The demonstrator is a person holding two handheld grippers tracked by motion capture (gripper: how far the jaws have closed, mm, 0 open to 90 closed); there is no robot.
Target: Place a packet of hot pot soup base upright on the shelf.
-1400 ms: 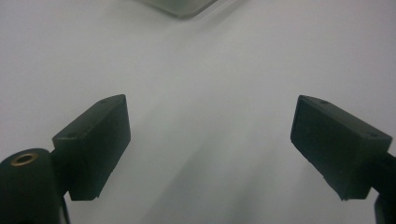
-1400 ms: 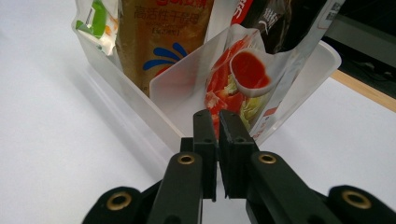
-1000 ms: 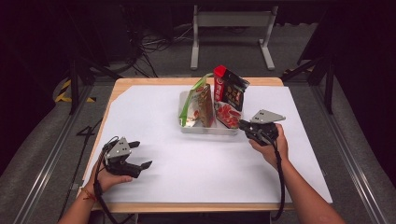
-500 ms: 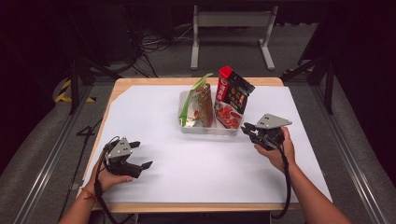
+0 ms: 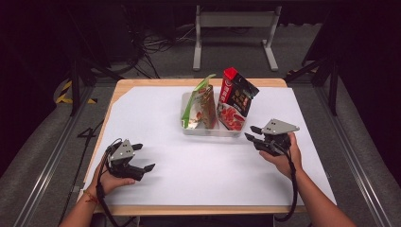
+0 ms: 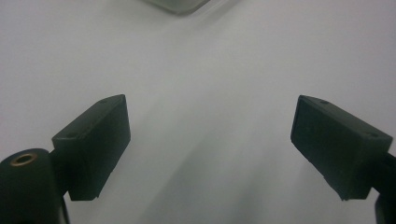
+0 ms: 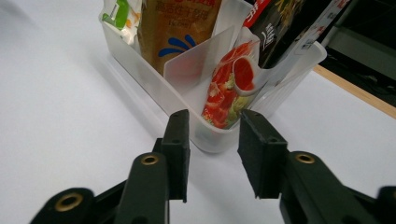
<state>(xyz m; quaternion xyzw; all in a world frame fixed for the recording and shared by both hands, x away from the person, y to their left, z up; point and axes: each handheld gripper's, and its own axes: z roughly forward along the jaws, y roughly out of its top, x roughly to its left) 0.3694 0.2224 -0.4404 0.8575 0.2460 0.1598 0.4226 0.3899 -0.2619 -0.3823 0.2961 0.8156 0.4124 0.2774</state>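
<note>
High view: a clear plastic bin (image 5: pixel 210 128) sits just above frame centre on the white-covered table (image 5: pixel 156 109), with a divider splitting it into two compartments; the left compartment holds a brown pouch with a green top edge (image 5: pixel 202 101), standing and leaning slightly; the right compartment holds a black-and-red snack bag (image 5: pixel 239 92) leaning toward the upper right, with a red-printed pouch (image 5: pixel 231 116) in front of it; the right claw (image 5: pixel 252 133) is at centre right of the frame, just beside the bin's right end, pointing left toward it, apart from it; its jaws have just been opening and now stand partly apart with nothing between them; the left claw (image 5: pixel 143 157) is at lower left, well apart from the bin, resting low over the table, jaws spread wide and empty. Right claw view: the two black jaws frame the near corner of the bin (image 7: pixel 205 135) without touching it; the red-printed pouch (image 7: pixel 229 88) stands just behind that corner; the divider is visible at centre; the brown pouch (image 7: pixel 177 23) is in the far compartment at upper left. Left claw view: jaws wide apart over bare white table (image 6: pixel 205 93); a corner of the bin (image 6: pixel 180 4) is at the top edge.
</note>
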